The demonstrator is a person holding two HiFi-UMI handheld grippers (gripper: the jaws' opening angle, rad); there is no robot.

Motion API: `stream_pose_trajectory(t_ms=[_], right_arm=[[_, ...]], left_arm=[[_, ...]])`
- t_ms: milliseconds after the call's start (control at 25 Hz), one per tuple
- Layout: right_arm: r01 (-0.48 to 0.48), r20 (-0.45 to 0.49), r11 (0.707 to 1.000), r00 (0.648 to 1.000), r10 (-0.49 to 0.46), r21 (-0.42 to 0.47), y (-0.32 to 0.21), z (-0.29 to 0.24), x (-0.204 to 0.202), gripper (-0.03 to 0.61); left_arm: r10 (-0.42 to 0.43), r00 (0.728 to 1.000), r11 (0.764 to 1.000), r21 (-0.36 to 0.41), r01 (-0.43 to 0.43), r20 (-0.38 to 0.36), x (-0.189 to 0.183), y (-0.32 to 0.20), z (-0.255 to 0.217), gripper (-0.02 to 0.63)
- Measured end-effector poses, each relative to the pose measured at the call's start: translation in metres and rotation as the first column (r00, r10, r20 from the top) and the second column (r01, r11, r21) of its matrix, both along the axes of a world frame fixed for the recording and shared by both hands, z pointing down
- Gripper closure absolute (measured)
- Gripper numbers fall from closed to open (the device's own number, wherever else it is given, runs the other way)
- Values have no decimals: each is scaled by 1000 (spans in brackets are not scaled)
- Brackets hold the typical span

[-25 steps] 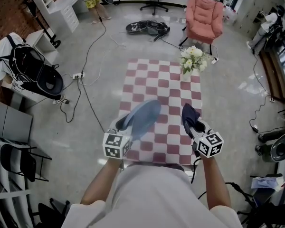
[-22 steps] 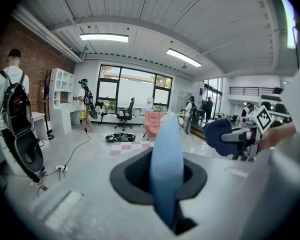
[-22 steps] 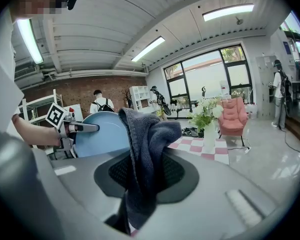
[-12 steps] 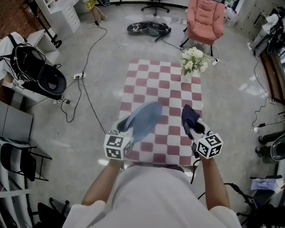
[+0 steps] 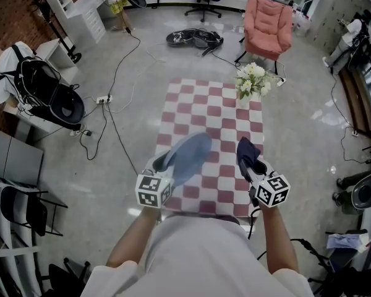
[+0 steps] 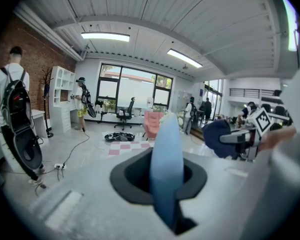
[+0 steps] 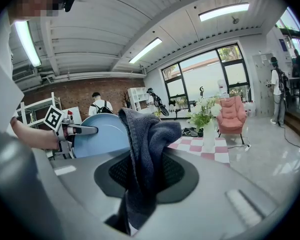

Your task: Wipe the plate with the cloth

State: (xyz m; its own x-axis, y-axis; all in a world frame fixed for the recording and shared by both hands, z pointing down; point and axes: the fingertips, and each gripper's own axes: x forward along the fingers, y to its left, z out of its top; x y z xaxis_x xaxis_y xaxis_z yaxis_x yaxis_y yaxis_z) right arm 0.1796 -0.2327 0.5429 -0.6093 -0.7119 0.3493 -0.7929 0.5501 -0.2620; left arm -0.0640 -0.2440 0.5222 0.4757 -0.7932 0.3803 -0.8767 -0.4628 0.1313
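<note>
Left gripper [image 5: 162,164] clamps plate [image 5: 188,155] by rim, right gripper [image 5: 252,164] pinches cloth [image 5: 247,148]; apart, above checkered table [image 5: 210,107]

Checkered table [image 5: 204,113] — flower vase [image 5: 248,84].

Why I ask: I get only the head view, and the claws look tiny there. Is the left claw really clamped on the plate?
Observer: Yes. The left gripper view shows the left claw shut on the rim of the light blue plate, which stands edge-on to that camera.
Operator: And the cloth?
Observer: The right gripper view shows the right claw shut on the dark knit cloth, bunched above it, with a tail trailing toward the camera.
</note>
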Motion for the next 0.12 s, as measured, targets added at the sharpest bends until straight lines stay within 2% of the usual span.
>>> stream_pose_trajectory(t_ms=[120], right_arm=[[-2,3,1000,1000,2,0,-1,-1,1,485]], left_arm=[[-2,1000,1000,2,2,-2,1,-1,-1,577]])
